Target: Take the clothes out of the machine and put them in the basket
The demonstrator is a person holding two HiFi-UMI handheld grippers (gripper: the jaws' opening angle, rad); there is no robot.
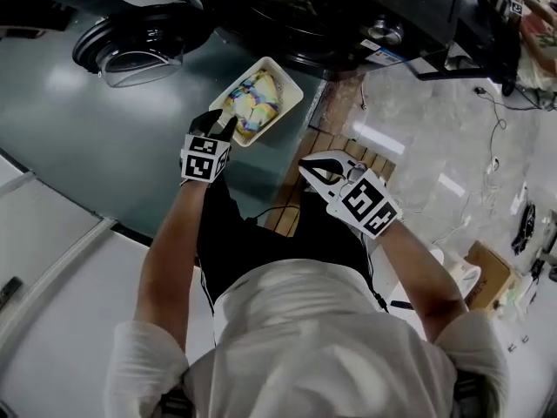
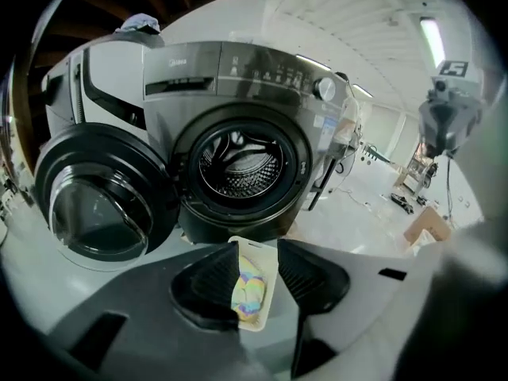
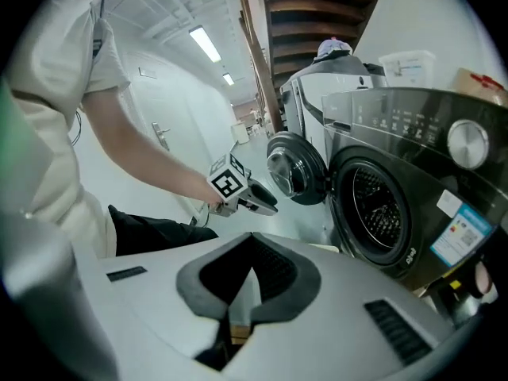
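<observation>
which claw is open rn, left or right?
The left claw: its black ribbed pads stand apart, gripping nothing, with the white plastic basket visible through the gap. The right claw has its pad tips together.

Glossy dark panels front the washing machine, its perforated metal drum gleaming beside the clear, black-rimmed door. Soft multicoloured cloth fills a smooth cream plastic basket on a sheeny grey floor near bare wooden slats.
</observation>
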